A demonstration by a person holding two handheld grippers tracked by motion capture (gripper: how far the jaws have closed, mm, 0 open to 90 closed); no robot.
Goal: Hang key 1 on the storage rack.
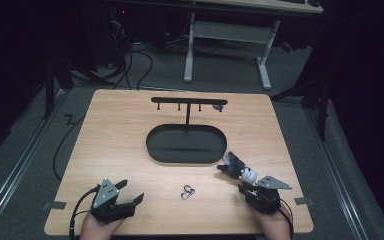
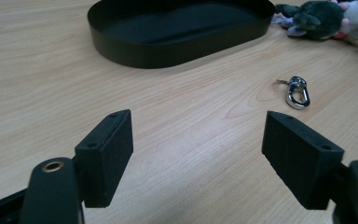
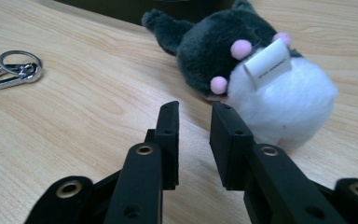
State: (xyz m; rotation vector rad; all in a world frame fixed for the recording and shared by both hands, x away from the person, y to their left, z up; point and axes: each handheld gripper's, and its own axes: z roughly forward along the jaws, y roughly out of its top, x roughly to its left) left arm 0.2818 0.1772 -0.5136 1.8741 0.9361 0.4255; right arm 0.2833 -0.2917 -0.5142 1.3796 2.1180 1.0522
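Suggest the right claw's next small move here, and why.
Probably widen the right claw and ease it forward around the plush toy: its jaws stand only slightly apart, nothing between them, short of the toy lying on the table.

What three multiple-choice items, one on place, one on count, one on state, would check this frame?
1. Where does the plush toy lie?
A. in the black tray
B. on the table, right of the tray
C. hung on the stand

2. How many metal clips lie on the table?
A. one
B. two
C. three

3. How is the right gripper?
A. clamped on the toy
B. slightly open, holding nothing
C. holding the clip

Key: B, it lies on wood beside the tray; A, a single clip shows; B, a bare gap stands between its pads.
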